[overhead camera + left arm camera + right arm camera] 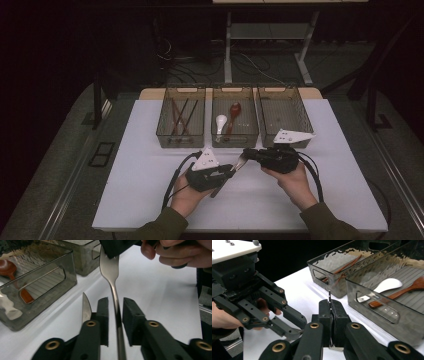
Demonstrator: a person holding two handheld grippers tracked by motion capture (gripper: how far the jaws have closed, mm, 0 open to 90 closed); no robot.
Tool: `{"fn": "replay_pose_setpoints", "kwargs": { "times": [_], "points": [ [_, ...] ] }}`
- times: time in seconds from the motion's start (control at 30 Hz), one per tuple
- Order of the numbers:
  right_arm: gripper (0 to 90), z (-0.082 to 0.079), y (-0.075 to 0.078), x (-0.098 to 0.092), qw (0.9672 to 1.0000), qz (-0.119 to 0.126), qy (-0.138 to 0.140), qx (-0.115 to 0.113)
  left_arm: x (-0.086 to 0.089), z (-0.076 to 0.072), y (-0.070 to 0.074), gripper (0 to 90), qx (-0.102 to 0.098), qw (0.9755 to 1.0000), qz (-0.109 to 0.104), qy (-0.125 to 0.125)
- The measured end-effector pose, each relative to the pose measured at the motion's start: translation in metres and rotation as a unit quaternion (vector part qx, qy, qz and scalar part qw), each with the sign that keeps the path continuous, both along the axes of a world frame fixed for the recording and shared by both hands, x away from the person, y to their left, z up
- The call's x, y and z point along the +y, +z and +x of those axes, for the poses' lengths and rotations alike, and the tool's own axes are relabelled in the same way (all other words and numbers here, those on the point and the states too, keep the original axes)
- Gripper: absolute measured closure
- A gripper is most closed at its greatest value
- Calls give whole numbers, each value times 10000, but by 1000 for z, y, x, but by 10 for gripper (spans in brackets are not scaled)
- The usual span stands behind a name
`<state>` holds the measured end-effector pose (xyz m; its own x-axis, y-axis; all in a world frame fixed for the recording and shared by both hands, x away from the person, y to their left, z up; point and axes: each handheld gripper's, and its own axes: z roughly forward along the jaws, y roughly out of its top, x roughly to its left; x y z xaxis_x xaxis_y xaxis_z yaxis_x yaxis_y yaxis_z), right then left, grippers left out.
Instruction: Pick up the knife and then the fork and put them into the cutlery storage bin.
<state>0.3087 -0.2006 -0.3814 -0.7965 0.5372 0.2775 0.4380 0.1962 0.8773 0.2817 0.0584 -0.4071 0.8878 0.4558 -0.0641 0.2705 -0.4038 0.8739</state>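
We see a metal fork (110, 270) passing between the two grippers above the white table (150, 170), in front of three clear bins. The right gripper (331, 305) pinches the fork's head, its jaws pressed tight on the tines. The left gripper (115, 305) has its jaws slightly parted around the handle (the pads stand just clear of it). A knife blade (86, 308) shows beside the left gripper's jaw.
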Motion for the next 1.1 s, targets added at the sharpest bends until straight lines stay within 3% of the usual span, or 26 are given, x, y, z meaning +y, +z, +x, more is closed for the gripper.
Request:
{"fn": "replay_pose_setpoints", "kwargs": {
  "times": [0.23,0.4,0.57,0.8,0.93,1.1],
  "points": [
    [880,2,4,-9,9999,78,-114,-68,13,1,-2,597,-9,9999,-42,-92],
    [880,2,7,-16,9997,64,-201,-109,32,0,-4,507,-49,9999,-70,-111],
    [880,3,8,-23,9995,63,-267,-136,58,-3,-8,441,37,9998,-183,-51],
    [881,8,11,-32,9989,61,-432,-159,85,-8,-17,339,64,9998,-160,86],
    [880,14,15,-39,9983,52,-538,-220,94,-7,-22,262,188,9996,-112,182],
    [880,20,20,-50,9971,89,-713,-233,102,-6,-23,198,191,9993,-124,303]
  ]
}}
